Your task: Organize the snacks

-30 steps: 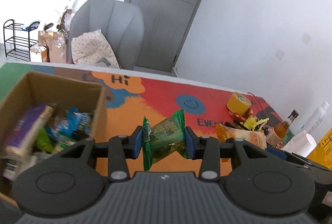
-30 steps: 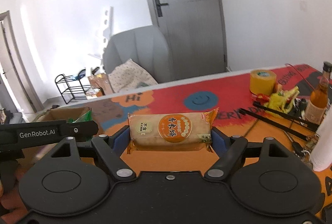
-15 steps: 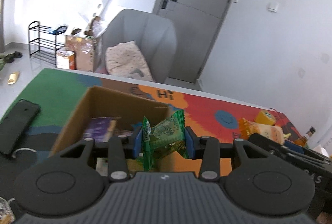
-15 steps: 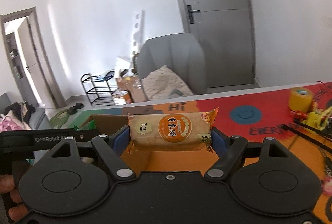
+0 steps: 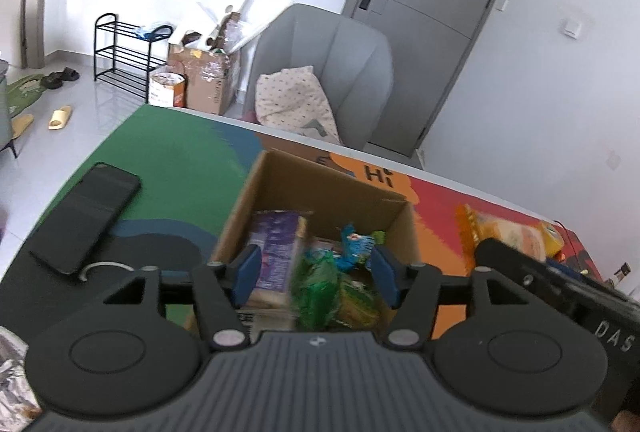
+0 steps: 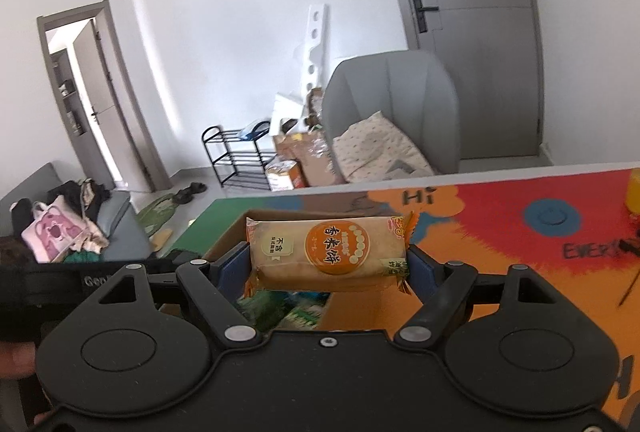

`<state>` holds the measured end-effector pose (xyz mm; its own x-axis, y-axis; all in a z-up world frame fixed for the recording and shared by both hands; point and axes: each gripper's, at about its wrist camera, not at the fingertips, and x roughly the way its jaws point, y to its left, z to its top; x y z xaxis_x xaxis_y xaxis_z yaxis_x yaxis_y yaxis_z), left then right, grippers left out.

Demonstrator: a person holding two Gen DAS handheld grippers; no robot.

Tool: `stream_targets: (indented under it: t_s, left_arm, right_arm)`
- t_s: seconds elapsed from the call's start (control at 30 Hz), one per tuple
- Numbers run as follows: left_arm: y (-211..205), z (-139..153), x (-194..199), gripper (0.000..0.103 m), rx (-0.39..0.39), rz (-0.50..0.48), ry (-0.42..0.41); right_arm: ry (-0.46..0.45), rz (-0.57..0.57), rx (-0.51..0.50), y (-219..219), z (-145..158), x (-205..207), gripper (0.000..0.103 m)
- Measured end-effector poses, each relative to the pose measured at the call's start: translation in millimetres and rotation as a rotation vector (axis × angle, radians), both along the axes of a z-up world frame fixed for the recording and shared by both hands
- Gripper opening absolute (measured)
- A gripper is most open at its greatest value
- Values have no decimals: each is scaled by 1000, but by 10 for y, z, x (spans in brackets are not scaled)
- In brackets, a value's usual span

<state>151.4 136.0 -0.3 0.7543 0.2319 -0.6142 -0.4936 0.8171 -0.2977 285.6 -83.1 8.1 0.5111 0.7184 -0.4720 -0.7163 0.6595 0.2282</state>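
1. the fingers (image 5: 247,269) of the left gripper (image 5: 316,272) are spread apart over the open cardboard box (image 5: 280,172), holding nothing; a blurred green snack packet (image 5: 316,288) sits between them without touching either pad, apparently dropping onto the snacks in the box.
2. the right gripper (image 6: 326,268) is clamped on the ends of an orange rice cracker packet (image 6: 328,252), held level between the blue pads, just above the box's near corner.
3. to do this step well, carry the orange packet further over the box's middle before letting go, clear of the left gripper.
4. a black phone (image 5: 86,210) lies on the surface left of the box.
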Motion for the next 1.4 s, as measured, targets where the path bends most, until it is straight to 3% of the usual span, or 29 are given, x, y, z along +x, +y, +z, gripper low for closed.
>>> stream_targets:
  t_s: [0.1, 0.23, 0.3, 0.67, 1.03, 1.4]
  left_arm:
    - [28, 24, -82, 65, 6, 14, -5]
    - [68, 22, -155, 74, 13, 23, 3]
    - [87, 23, -190, 76, 13, 30, 3]
    - [-24, 5, -287, 87, 16, -13, 17]
    - [-352, 60, -353, 92, 41, -97, 11]
    - [-676, 223, -577, 103, 107, -150, -27]
  right_arm:
    - [24, 29, -2, 59, -24, -46, 78]
    - [82, 67, 10, 101, -50, -129, 90]
    - [68, 55, 9, 87, -29, -174, 93]
    - [66, -56, -5, -285, -51, -256, 93]
    - [50, -171, -3, -747, 5, -373, 103]
    - [35, -223, 20, -1106, 147, -579, 103]
